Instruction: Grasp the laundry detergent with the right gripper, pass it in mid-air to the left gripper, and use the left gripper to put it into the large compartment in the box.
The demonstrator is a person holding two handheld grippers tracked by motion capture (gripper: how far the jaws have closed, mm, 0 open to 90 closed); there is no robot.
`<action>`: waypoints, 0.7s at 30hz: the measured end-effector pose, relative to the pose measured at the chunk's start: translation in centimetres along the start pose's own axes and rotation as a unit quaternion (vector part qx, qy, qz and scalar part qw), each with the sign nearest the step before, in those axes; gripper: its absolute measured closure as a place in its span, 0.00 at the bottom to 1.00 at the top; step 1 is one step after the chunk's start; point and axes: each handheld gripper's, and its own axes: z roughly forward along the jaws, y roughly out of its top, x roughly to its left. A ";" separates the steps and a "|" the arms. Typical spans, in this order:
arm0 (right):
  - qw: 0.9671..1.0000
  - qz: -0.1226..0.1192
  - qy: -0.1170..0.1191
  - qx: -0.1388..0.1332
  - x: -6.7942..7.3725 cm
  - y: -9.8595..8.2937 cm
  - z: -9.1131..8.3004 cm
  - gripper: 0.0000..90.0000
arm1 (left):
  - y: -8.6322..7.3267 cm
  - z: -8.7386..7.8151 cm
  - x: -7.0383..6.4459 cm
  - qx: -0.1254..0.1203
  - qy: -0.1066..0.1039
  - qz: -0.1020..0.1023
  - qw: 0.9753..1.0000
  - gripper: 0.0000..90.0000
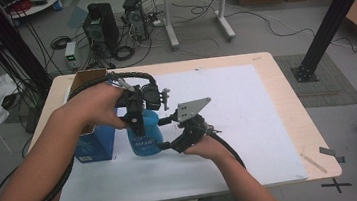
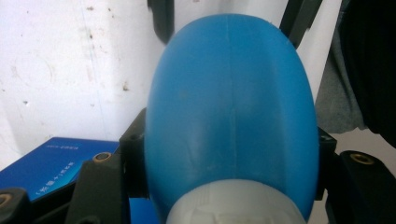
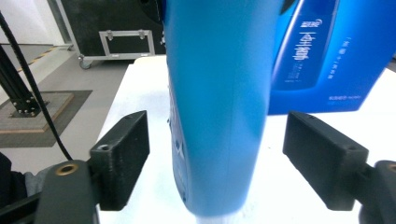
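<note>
Left gripper (image 1: 140, 115) clamps the blue bottle (image 1: 145, 136) from above; right gripper (image 1: 172, 131) brackets its side, jaws spread clear.
The smooth, rounded bottle with a white cap stands on the white mat (image 1: 249, 123), left of the table's (image 1: 293, 113) middle, just beside a blue box (image 1: 95, 143); open mat lies toward the right edge.

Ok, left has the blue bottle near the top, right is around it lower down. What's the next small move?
Probably close the right gripper: its jaws stand open, apart from the blue bottle on both sides, while the left gripper is already pressed against its shoulders.
</note>
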 end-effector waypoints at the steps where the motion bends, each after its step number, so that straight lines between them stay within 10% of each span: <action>1: 1.000 0.001 -0.001 0.005 0.0 0.1 -0.3 0.22 | -0.1 0.0 0.1 -0.002 0.000 -0.002 1.000 0.43; 21: 0.989 -0.003 -0.018 0.144 -1.1 2.3 -5.4 0.00 | -1.5 -4.2 2.1 0.006 -0.016 -0.071 0.997 0.43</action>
